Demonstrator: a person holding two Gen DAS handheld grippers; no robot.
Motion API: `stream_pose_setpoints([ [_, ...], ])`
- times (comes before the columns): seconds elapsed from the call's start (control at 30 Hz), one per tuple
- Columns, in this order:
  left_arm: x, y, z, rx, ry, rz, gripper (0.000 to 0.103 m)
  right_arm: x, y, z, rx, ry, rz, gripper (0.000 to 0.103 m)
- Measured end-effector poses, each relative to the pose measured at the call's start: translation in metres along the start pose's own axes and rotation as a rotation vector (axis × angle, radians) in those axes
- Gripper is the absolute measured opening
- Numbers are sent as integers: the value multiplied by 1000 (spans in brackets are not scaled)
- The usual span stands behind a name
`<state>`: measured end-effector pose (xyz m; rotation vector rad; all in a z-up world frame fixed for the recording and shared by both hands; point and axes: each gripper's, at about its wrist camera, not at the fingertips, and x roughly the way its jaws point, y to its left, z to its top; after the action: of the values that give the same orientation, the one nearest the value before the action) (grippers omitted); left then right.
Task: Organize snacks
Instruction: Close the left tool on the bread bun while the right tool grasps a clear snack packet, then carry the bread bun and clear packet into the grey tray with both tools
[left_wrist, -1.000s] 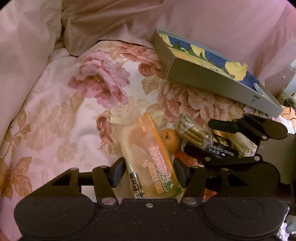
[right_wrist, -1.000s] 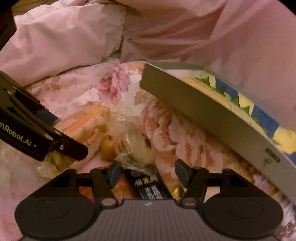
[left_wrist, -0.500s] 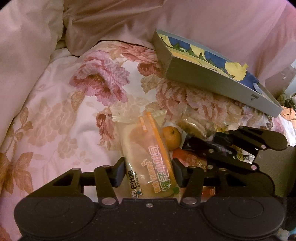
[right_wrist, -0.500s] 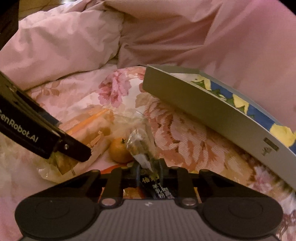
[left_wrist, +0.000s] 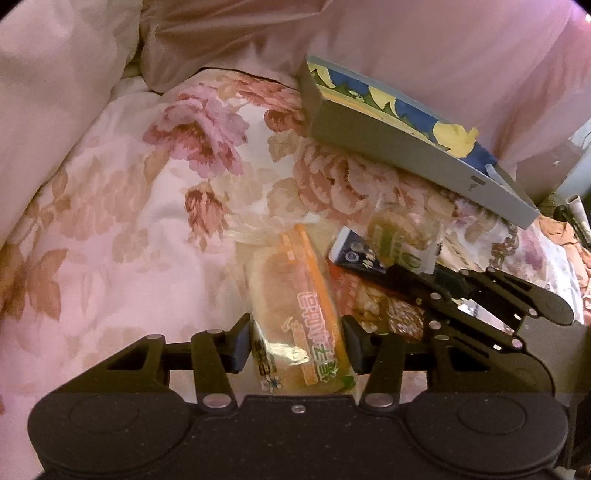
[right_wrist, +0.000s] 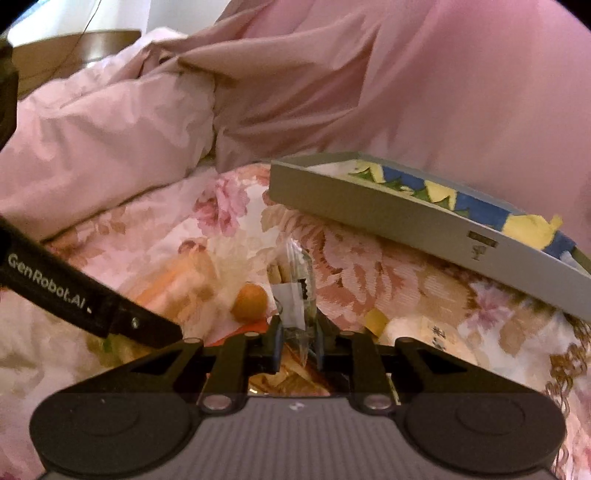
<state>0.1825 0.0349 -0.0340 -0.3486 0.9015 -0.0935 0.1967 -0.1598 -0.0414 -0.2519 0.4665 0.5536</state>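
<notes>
Bread pack (left_wrist: 301, 325) lies on the floral quilt (left_wrist: 122, 236), left gripper (left_wrist: 295, 341) has been closing and now pinches its sides. Right gripper (right_wrist: 298, 338) is clamped on the clear cookie bag (right_wrist: 295, 295). Risk: slippery film slides out, or both bags snag. Orange (right_wrist: 251, 302) and dark packet (left_wrist: 354, 256) crowd close; gray tray (right_wrist: 406, 218) sits beyond, 2 bags to move.

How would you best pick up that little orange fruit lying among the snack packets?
Grip the orange across its round middle, coming straight down from above. Packets crowd its sides: the bread packet on one, the biscuit pack in the right tongs on the other. Only its top is clear.
</notes>
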Motion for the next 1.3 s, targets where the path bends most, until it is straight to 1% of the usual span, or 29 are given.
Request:
stream_pose_setpoints([
  [0.1,-7,-4,-5,3,-19,-15,51,-15,1,-5,11,-42,-18,20],
  [0.17,-10,-9,-8,27,-29,-19,51,-22,-1,-7,28,-57,-22,20],
  [0.27,-14,-11,-9,18,-44,-37,51,-30,-4,-9,53,-83,-36,20],
  [0.4,-26,-16,-4,15,-96,-55,51,-44,-11,-8,80,-129,-58,20],
  [0.5,-35,-22,7,14,-149,-83,51,-52,-21,-1,98,-166,-76,20],
  [0.67,-39,-36,42,-2,-229,-91,51,-52,-40,18,104,-208,-113,20],
  [0.77,-40,-46,66,-2,-284,-110,51,-48,-54,32,110,-241,-134,20],
  [0.9,-29,-60,101,8,-330,-124,51,-31,-74,53,124,-256,-158,20],
  [1.07,2,-70,138,13,-343,-131,51,-2,-94,64,143,-233,-176,20],
  [1.2,30,-73,159,1,-346,-129,51,17,-104,64,142,-210,-188,20],
  [1.3,48,-78,171,29,-334,-112,48,28,-108,64,150,-189,-194,20],
])
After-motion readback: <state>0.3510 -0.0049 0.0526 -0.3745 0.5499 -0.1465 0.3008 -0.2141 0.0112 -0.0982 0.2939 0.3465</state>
